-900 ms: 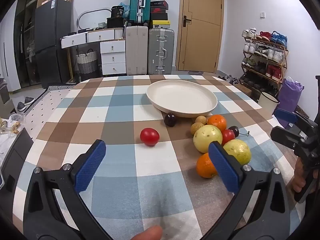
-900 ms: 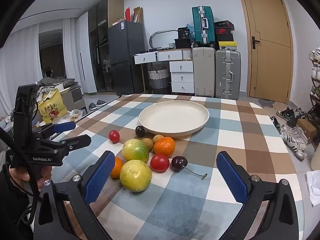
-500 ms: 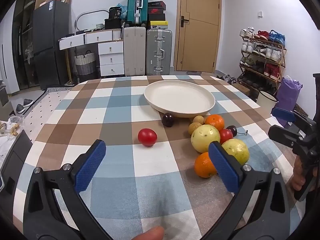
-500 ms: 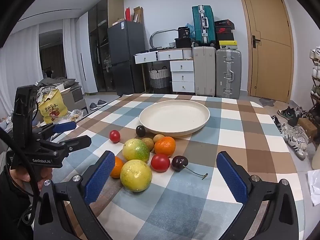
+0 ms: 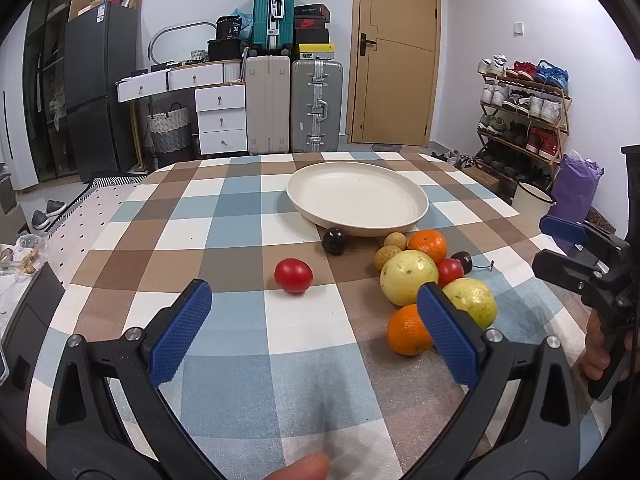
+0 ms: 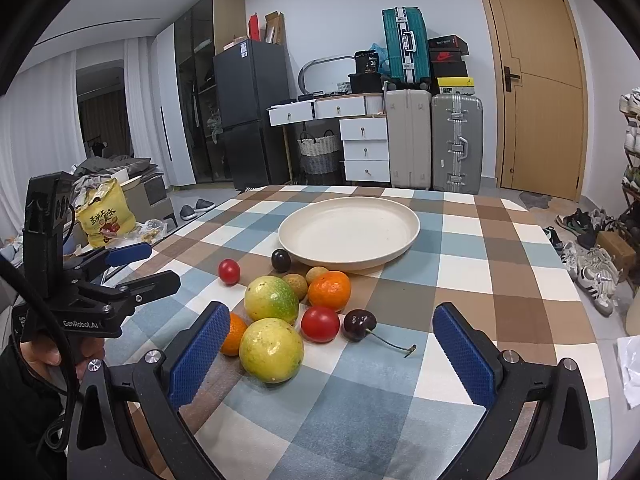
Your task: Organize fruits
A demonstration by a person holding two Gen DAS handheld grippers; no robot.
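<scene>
Both tools hang over the near end of the checked tabletop (image 5: 240,216), tilted down toward the fruit, and nothing is in either one. The left gripper (image 5: 314,330) has its jaws spread wide, blue pads well apart, only cloth between them. The right gripper (image 6: 328,354) is just as wide open, its jaws framing the heap without touching it. The cream plate (image 6: 404,236) sits toward the middle of the tabletop, with no fruit on it. All the fruit is bunched on the cloth just in front of the plate: a dark plum (image 6: 281,260) right against the rim, two small brown fruits (image 6: 297,285) beside it, a tangerine (image 6: 329,290) touching them, then a big yellow-green fruit (image 6: 271,299) and a second yellow one (image 6: 271,350) nearer the right gripper. A red tomato (image 6: 320,324) and a dark cherry (image 6: 359,325) with its stem trailing on the cloth lie side by side. Another orange (image 5: 408,330) peeks out behind the left gripper's right-hand pad. One red tomato (image 5: 293,275) sits alone, apart from the heap, straight ahead of the left gripper. A fingertip (image 5: 304,468) shows at the bottom edge of the left view.
</scene>
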